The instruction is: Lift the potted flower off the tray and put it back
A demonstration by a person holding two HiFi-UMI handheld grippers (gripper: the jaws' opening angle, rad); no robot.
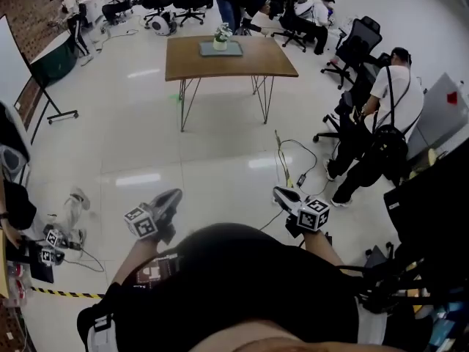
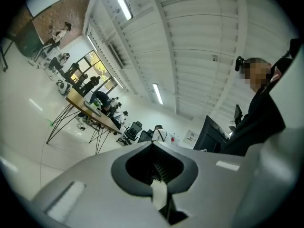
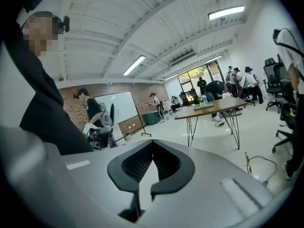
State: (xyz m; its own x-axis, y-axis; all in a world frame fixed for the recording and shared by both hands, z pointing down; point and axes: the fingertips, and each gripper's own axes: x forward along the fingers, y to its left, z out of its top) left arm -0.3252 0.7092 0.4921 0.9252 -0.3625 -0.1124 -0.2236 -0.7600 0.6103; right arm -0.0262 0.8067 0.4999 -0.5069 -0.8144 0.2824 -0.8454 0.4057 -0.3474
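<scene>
In the head view a whiteboard (image 1: 10, 68) stands at the far left edge. At the lower left, the left forearm (image 1: 126, 264) reaches up from the wearer's dark-clad body, bare below a dark sleeve. It carries the left gripper (image 1: 171, 197), whose marker cube sits just behind the jaws, and the tool points up the frame and slightly inward over the pale floor (image 1: 146, 138). In the left gripper view (image 2: 158, 189) the jaws are pressed together with nothing held between them.

At the upper middle of the head view, well apart from both tools, stands a wooden table (image 1: 253, 63) on thin metal legs. The tray (image 1: 223, 50) lies flat near the table's far edge. The potted flower (image 1: 221, 37) stands upright on the tray's left part.

At the lower right of centre, the right forearm (image 1: 324, 249) mirrors the left. The right gripper (image 1: 283, 193) angles up and leftward above a loose cable (image 1: 287, 160) on the floor. In the right gripper view (image 3: 145, 186) its jaws are also closed on nothing.

Toward the right edge, a person in a white shirt (image 1: 394, 94) bends among office chairs (image 1: 360, 39).
</scene>
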